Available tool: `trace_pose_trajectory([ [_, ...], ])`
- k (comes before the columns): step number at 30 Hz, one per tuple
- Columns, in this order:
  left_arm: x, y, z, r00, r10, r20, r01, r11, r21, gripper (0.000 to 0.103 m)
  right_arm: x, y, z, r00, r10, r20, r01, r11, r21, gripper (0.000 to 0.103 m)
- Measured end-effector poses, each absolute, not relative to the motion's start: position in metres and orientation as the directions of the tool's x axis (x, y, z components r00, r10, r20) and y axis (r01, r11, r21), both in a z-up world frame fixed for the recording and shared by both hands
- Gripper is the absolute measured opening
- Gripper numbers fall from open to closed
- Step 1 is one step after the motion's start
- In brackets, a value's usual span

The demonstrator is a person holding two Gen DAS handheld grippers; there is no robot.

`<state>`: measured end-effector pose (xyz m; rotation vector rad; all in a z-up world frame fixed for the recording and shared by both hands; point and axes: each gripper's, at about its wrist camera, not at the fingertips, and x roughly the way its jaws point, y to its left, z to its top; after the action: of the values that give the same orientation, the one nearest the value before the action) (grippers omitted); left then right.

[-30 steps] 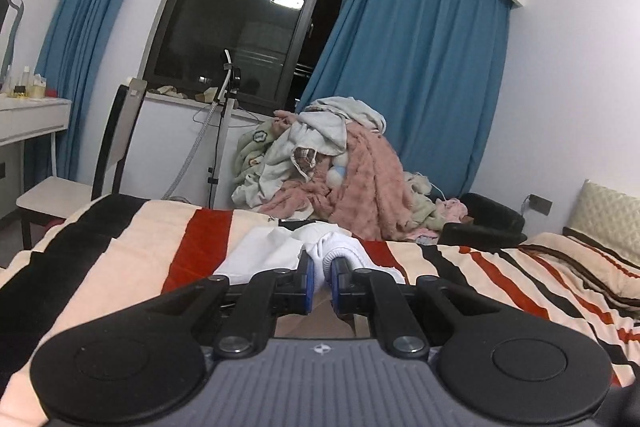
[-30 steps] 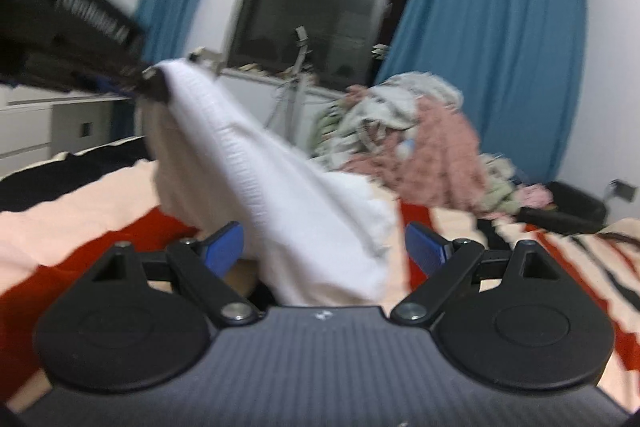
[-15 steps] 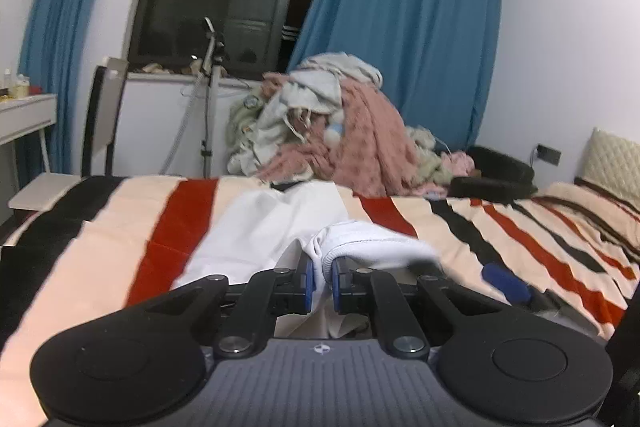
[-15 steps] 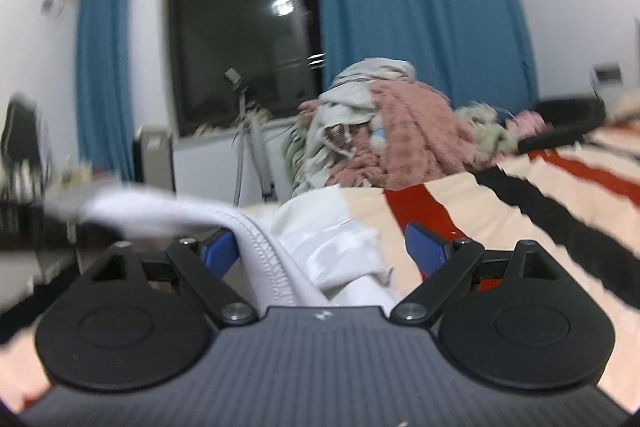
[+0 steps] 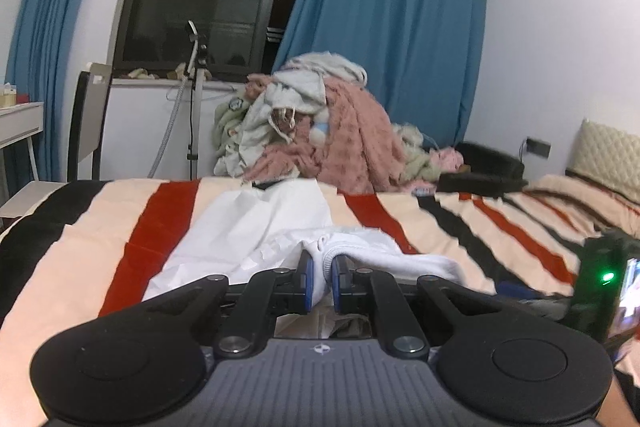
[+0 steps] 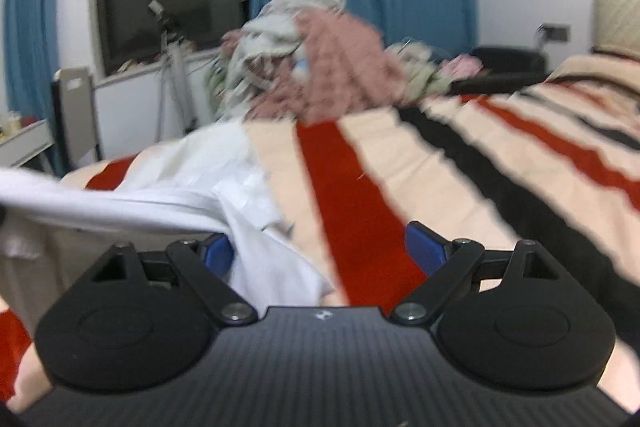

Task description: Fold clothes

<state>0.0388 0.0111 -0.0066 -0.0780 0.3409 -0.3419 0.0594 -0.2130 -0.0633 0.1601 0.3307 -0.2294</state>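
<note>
A white garment point(image 5: 256, 227) lies along the striped bedspread point(image 5: 460, 227), its near end bunched up. My left gripper point(image 5: 320, 275) is shut on that bunched white edge, low over the bed. In the right wrist view the same white garment point(image 6: 224, 171) spreads at the left, and a taut band of it point(image 6: 100, 207) stretches off to the left edge. My right gripper point(image 6: 320, 249) stands open; the cloth drapes past its left finger point(image 6: 218, 251), and the pads do not press on it.
A heap of pink and grey clothes point(image 5: 320, 131) rises behind the bed's far edge. A chair point(image 5: 86, 123) and a stand point(image 5: 196, 87) are at the left, a black seat point(image 5: 488, 163) and a pillow point(image 5: 608, 155) at the right. A dark device with a green light point(image 5: 600, 287) sits close by.
The white garment, held up high a second ago, has come down onto the bed. Both grippers have sunk toward the bedspread, and the right one has rolled and swung rightward, staying open.
</note>
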Motion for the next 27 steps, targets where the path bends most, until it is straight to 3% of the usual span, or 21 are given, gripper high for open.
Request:
trace_pose_trajectory([
  [7,0.014,0.024,0.015,0.884,-0.408,-0.228,0.371,0.909,-0.190,0.009,0.008,-0.233,0.007,0.959,-0.200,-0.203,0.223,0.970,0.101,0.089],
  [11,0.003,0.032,0.023,0.881,-0.432,-0.193,0.391,0.894,-0.219,0.009,-0.017,-0.232,0.027,0.972,-0.179,-0.155,0.176,0.984,-0.031,0.089],
  [13,-0.002,0.034,0.025,0.880,-0.439,-0.183,0.397,0.890,-0.224,0.009,-0.014,-0.234,0.019,0.960,-0.181,-0.212,0.171,0.983,-0.064,0.089],
  [16,0.000,0.034,0.022,0.878,-0.434,-0.202,0.387,0.892,-0.232,0.009,0.008,-0.247,-0.019,0.889,-0.121,-0.442,0.149,0.988,0.031,0.089],
  [19,0.007,0.035,0.016,0.882,-0.404,-0.242,0.352,0.907,-0.232,0.009,0.023,-0.259,-0.054,0.806,-0.123,-0.579,0.216,0.972,0.095,0.089],
  [22,0.018,0.038,0.008,0.877,-0.376,-0.300,0.312,0.919,-0.241,0.009,0.014,-0.269,-0.035,0.881,-0.158,-0.447,0.261,0.949,0.179,0.089],
  [25,0.030,0.043,-0.003,0.850,-0.378,-0.368,0.291,0.918,-0.270,0.010,-0.001,-0.267,-0.012,0.947,-0.182,-0.265,0.231,0.958,0.169,0.089],
  [27,0.038,0.047,-0.010,0.824,-0.390,-0.411,0.284,0.912,-0.296,0.010,-0.006,-0.265,-0.006,0.964,-0.177,-0.200,0.207,0.968,0.140,0.089],
])
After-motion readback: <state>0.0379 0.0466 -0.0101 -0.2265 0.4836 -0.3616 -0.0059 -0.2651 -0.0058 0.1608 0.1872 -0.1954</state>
